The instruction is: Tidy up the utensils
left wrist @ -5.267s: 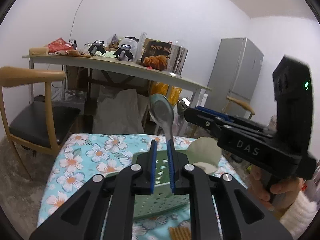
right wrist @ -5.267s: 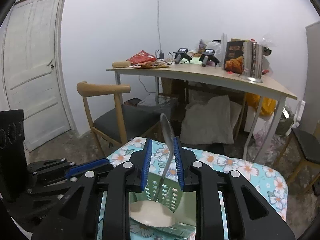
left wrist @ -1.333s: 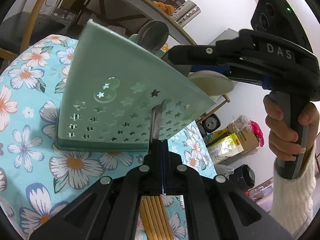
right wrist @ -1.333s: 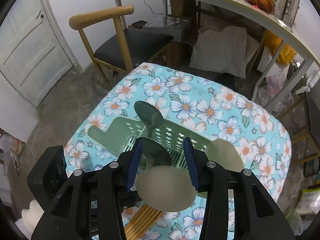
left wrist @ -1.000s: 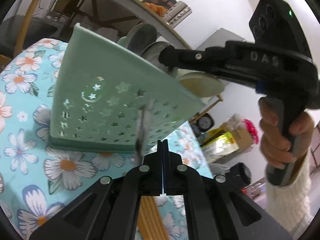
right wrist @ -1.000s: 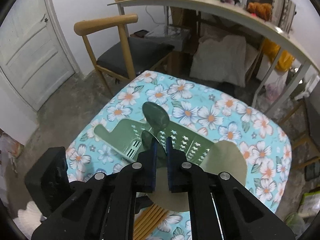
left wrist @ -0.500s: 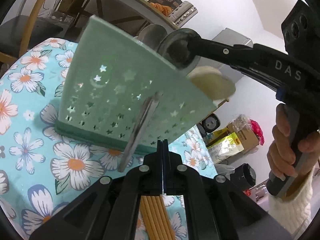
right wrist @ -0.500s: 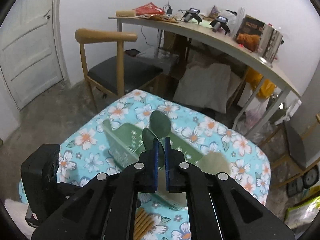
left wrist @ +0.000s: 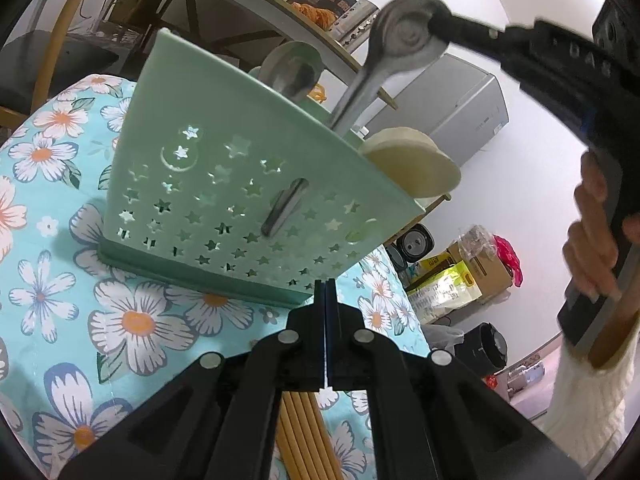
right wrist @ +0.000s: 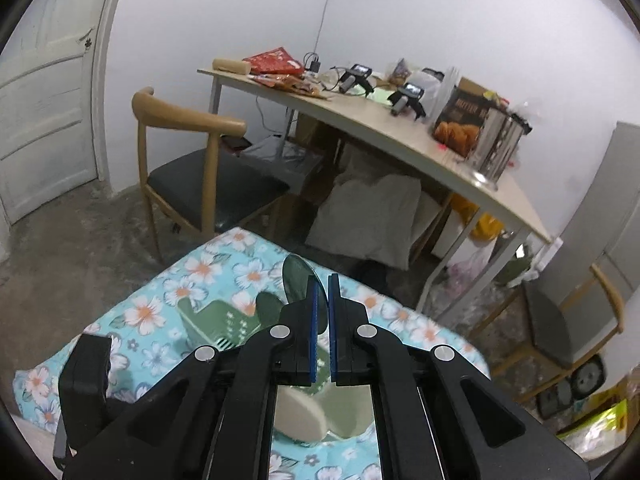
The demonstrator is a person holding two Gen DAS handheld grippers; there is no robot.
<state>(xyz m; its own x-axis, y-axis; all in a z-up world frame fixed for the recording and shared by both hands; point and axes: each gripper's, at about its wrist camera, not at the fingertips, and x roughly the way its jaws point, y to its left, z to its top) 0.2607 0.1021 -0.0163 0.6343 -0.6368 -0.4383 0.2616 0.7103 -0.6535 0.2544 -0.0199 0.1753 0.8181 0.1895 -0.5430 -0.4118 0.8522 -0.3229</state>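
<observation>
Steel spoon (left wrist: 400, 46) clamped in right tool (right wrist: 322, 292), handle inside green star-perforated plastic caddy (left wrist: 240, 200).
Left tool (left wrist: 325, 292) pressed together, empty, just beside caddy.

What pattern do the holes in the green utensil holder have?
Star-shaped cutouts across the pale green plastic utensil holder, clearest in the left wrist view.

Utensil holder (left wrist: 224, 184): pale green plastic, matt, pierced with star cut-outs. Raised spoon (left wrist: 400, 48): brushed metal, dull sheen. Tablecloth (left wrist: 52, 248): floral printed cloth, smooth. Chopsticks (left wrist: 304, 432): light wood, smooth. Both tongs: black matt plastic, blue pads (right wrist: 313, 320).
</observation>
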